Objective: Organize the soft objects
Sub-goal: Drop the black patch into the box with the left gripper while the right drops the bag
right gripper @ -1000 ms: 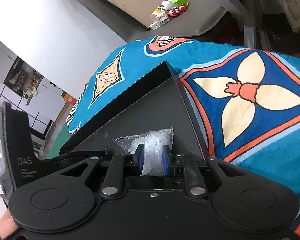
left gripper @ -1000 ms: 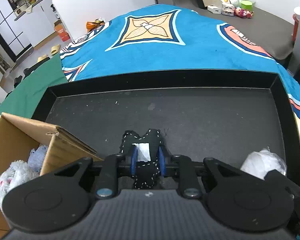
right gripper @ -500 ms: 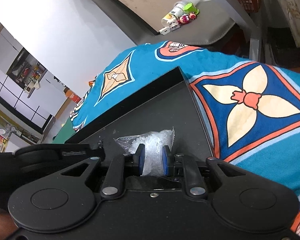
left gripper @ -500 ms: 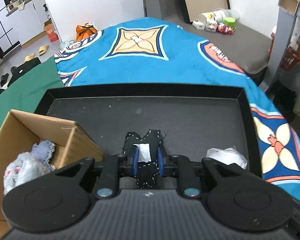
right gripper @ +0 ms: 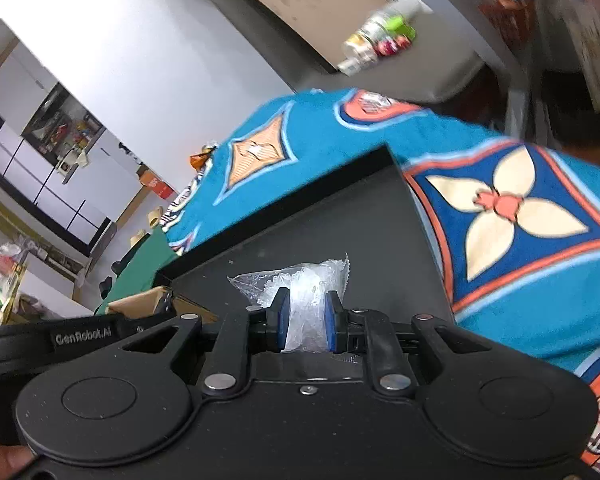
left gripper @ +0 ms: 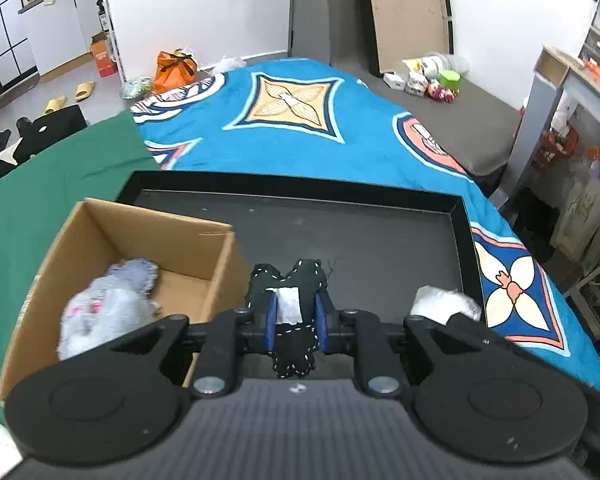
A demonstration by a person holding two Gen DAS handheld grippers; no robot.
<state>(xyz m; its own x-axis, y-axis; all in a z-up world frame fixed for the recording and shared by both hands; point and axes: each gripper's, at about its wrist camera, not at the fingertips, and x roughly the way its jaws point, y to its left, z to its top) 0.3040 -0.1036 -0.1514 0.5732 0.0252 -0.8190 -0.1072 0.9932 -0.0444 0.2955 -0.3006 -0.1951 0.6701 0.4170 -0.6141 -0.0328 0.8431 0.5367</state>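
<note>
We see a matt black tray (left gripper: 466, 240), a plain cardboard box (left gripper: 112, 224), a fuzzy grey plush (left gripper: 100, 312) and a crinkly clear plastic bag (right gripper: 300, 284).

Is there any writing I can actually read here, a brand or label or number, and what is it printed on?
"GenRobot.AI": white letters on the black body of the left gripper, seen in the right wrist view.
White tag on the black stitched soft toy: no writing can be made out.
Packages on the grey mat: printing too small to read.
Orange box on the floor: markings blurred, unreadable.

One cardboard box (left gripper: 148, 236) sitting on one black tray (left gripper: 380, 240), one grey plush toy (left gripper: 100, 312) lying inside, two grippers holding one black fabric toy (left gripper: 296, 280), one plastic bag (right gripper: 300, 284).
</note>
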